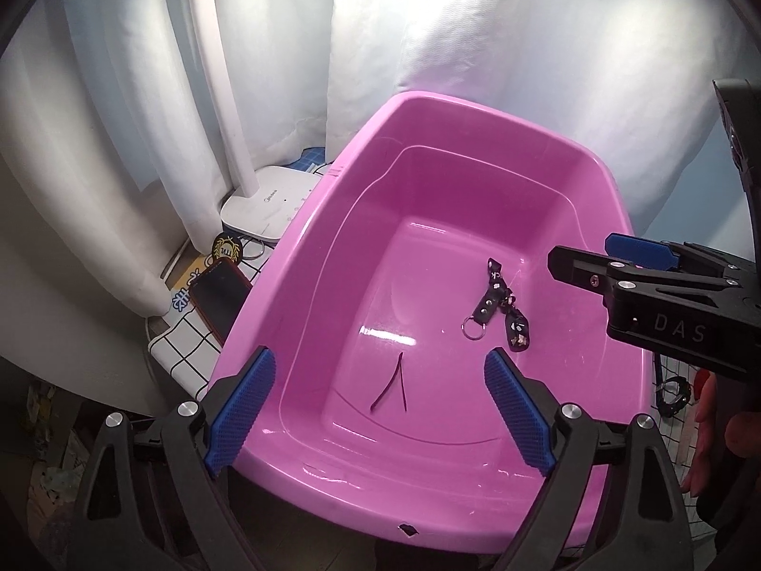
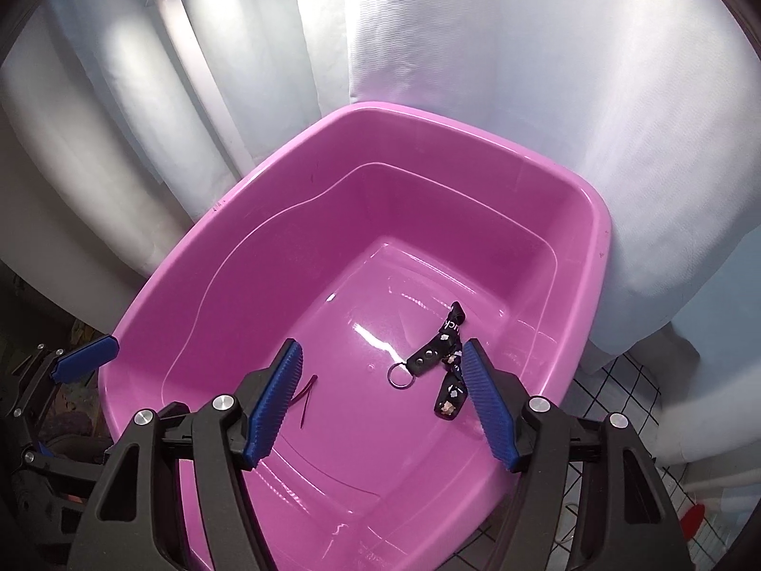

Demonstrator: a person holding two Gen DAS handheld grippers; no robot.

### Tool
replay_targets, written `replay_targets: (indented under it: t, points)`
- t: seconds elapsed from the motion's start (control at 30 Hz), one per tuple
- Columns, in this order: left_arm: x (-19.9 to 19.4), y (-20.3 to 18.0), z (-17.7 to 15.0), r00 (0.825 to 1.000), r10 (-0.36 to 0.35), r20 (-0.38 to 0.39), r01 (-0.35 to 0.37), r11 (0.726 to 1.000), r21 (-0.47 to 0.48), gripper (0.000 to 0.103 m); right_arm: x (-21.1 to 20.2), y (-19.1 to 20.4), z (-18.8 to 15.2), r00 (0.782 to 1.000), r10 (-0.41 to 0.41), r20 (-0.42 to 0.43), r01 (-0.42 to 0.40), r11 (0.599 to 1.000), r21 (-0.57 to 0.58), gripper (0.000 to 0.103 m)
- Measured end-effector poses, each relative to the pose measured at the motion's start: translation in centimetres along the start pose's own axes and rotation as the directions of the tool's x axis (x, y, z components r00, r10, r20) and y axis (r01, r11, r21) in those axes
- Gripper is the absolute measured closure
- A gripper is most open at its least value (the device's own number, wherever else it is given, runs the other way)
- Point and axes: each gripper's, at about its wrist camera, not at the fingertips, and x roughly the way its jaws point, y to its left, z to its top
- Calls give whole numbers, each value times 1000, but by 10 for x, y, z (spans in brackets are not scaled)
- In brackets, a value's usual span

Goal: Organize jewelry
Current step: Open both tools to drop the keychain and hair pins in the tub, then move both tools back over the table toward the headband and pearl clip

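A pink plastic tub [image 1: 304,247] [image 2: 200,247] fills both views. On its floor lie a black strap keychain with a metal ring [image 1: 499,307] [image 2: 440,349] and a thin dark-red cord bent in a V [image 1: 392,383] [image 2: 304,397]. My left gripper [image 1: 380,395] is open and empty above the tub's near left part; it also shows at the left edge of the right wrist view [image 2: 76,357]. My right gripper [image 2: 383,376] is open and empty above the tub, just short of the keychain; it also shows in the left wrist view [image 1: 618,261] over the tub's right rim.
White curtains hang behind the tub. Left of the tub stand a white lamp base [image 1: 266,204], a round black badge [image 1: 227,250] and a dark phone [image 1: 221,297] on a grid-patterned cloth [image 1: 183,352]. A black ring-shaped item [image 1: 670,392] lies right of the tub.
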Motion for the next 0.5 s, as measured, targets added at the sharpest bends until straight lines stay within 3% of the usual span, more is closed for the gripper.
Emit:
replay_targets:
  t: [0.27, 0.5]
  points:
    - [-26, -25, -20, 999, -13, 44, 12, 1000, 10, 12, -45, -30, -41, 996, -20, 88, 13, 997, 80, 34]
    - [-48, -67, -44, 996, -72, 53, 70, 997, 33, 8, -92, -84, -120, 990, -56, 130, 33, 985, 171, 32]
